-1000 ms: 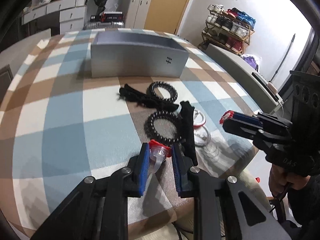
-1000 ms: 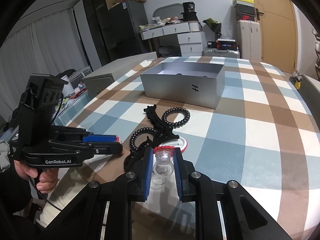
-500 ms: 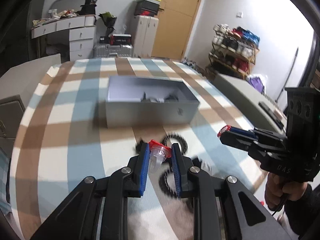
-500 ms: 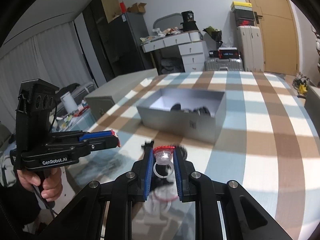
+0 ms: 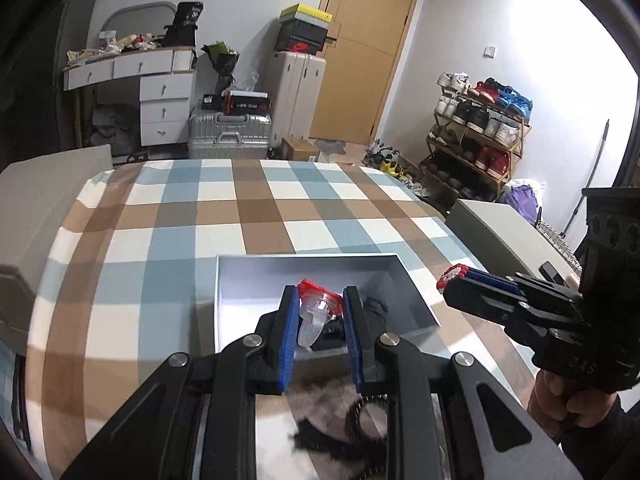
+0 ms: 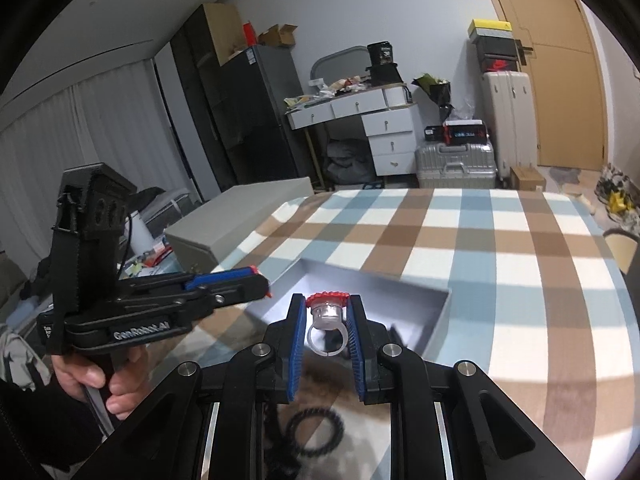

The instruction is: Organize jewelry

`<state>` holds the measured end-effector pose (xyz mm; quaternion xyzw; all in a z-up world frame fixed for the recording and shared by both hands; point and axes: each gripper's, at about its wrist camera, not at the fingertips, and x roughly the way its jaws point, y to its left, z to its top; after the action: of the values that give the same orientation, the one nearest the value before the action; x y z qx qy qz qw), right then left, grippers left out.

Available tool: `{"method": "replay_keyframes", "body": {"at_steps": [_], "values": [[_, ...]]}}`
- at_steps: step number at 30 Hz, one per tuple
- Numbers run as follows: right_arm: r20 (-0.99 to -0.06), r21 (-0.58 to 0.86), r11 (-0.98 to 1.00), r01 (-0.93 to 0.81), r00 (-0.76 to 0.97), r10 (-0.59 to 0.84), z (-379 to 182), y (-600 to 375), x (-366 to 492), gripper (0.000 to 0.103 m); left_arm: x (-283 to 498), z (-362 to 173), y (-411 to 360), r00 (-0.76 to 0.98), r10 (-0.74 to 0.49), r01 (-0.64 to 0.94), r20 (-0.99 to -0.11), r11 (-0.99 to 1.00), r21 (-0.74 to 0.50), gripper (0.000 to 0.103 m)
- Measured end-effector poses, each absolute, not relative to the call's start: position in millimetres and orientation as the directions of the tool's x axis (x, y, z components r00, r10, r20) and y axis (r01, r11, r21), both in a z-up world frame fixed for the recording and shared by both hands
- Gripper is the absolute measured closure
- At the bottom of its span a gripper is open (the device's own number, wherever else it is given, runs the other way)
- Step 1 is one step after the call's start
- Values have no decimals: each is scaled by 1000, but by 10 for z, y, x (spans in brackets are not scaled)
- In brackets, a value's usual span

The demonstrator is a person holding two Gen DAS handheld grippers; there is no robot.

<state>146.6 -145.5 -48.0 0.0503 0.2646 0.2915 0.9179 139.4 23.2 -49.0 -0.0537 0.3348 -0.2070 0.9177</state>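
My left gripper (image 5: 319,300) is shut on a clear plastic ring with a red top (image 5: 316,312) and holds it over the open grey box (image 5: 304,272). My right gripper (image 6: 326,308) is shut on a second clear ring with a red top (image 6: 326,318), also above the grey box (image 6: 432,320). Dark items (image 5: 374,306) lie inside the box. A black coiled hair tie (image 6: 316,430) and other black pieces (image 5: 320,440) lie on the checked cloth below the grippers. Each gripper shows in the other's view, the right one (image 5: 452,278) and the left one (image 6: 260,280).
The table wears a blue, brown and white checked cloth (image 5: 240,208). A grey cabinet (image 6: 236,220) stands to the left and another (image 5: 500,224) to the right. A shoe rack (image 5: 476,128), suitcases and a white desk stand beyond.
Both grippers rose from the cloth with their rings and moved forward. They now hang over the open box, whose inside shows from above.
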Motion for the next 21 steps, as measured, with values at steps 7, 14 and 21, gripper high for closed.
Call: {"method": "replay_keyframes", "body": {"at_steps": [7, 14, 21], "values": [[-469, 259, 830, -494, 687, 556, -534, -1415, 1807, 83, 1624, -598, 138, 649, -446, 348, -616, 894, -281, 86], [-510, 261, 845, -466, 677, 531, -673, -1393, 2034, 83, 1733, -648, 86, 619, -459, 355, -637, 888, -294, 86], [-547, 264, 858, -442, 663, 510, -801, -1391, 2144, 83, 1774, -680, 56, 599, -461, 352, -655, 886, -302, 86]]}}
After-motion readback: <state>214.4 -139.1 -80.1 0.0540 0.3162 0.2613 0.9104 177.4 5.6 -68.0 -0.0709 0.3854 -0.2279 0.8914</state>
